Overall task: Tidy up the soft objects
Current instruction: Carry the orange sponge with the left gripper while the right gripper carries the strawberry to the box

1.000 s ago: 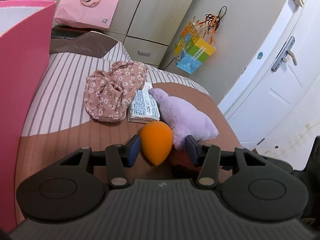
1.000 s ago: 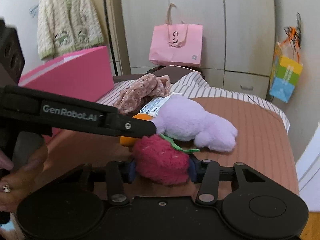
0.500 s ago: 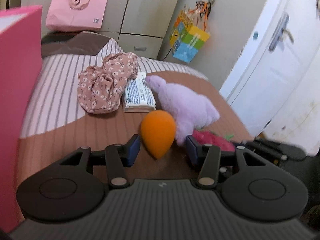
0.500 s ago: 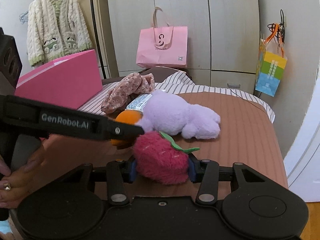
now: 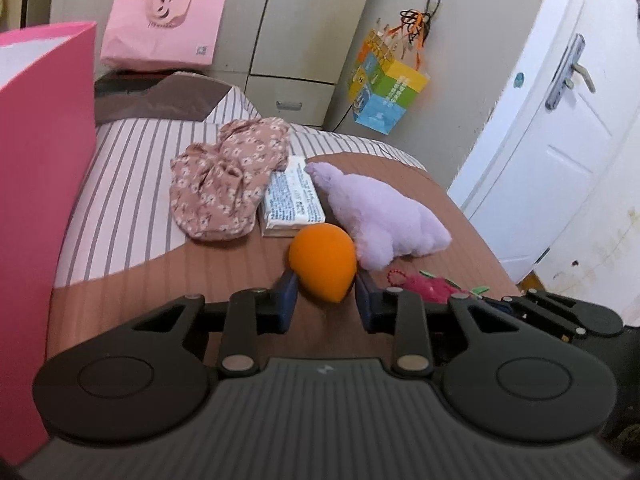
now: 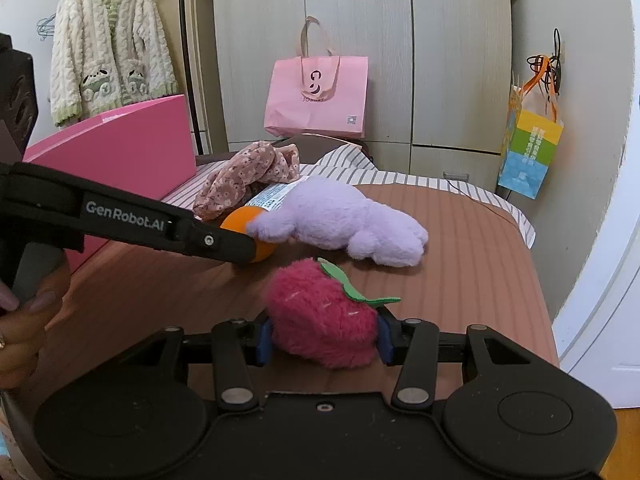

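My left gripper is shut on an orange egg-shaped sponge, held just above the bed; the sponge also shows in the right wrist view. My right gripper is shut on a fuzzy red plush strawberry with a green leaf, which also shows low right in the left wrist view. A lilac plush toy lies on the brown bedspread behind both. A floral pink cloth and a white tissue pack lie beside it.
A tall pink box stands at the left edge of the bed. A pink paper bag leans against the wardrobe. A colourful bag hangs on the wall. A white door is at right.
The left gripper has closed on the orange sponge and lifted it slightly. The right gripper keeps hold of the strawberry and has risen a little; both views have shifted.
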Demonstrator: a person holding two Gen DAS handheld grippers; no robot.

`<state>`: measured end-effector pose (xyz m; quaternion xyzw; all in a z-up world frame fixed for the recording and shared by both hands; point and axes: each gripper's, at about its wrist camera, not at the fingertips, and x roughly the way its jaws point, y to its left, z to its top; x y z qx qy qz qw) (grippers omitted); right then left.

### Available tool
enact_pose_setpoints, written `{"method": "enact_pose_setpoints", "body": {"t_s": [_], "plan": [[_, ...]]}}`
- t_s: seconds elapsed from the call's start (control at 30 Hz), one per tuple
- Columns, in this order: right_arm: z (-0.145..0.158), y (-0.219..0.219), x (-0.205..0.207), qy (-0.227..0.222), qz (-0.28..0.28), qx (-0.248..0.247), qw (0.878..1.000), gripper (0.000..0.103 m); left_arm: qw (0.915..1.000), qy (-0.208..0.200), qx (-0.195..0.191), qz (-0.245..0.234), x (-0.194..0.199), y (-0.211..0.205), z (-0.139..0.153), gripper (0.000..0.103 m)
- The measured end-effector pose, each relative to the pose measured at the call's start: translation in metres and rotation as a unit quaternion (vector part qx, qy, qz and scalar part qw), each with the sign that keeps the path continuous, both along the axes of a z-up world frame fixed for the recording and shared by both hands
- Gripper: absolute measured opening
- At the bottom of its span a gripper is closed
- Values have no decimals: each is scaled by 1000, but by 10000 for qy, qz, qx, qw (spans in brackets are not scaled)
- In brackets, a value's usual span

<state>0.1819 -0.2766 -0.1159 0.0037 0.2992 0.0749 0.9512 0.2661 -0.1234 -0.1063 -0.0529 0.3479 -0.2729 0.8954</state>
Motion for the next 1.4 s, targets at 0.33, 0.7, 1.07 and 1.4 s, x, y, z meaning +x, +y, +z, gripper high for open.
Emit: {"method": "enact_pose_setpoints", "body": {"t_s": [0.33, 0.7, 1.07, 1.4], "plan": [[-1, 2, -1, -23, -18, -20, 10000, 53, 9989, -282, 354, 125, 5, -16, 3, 35], [2, 4, -10, -25, -324, 169, 9993, 52, 9994, -172, 89, 270, -23, 8, 13, 33], [5, 18, -40, 10, -110, 205, 9997, 52, 9997, 65, 190, -128, -70, 30, 29, 33], [23, 33, -69, 314, 393, 193, 9985, 52, 9971, 441, 476, -393, -105, 62, 39, 33]]}}
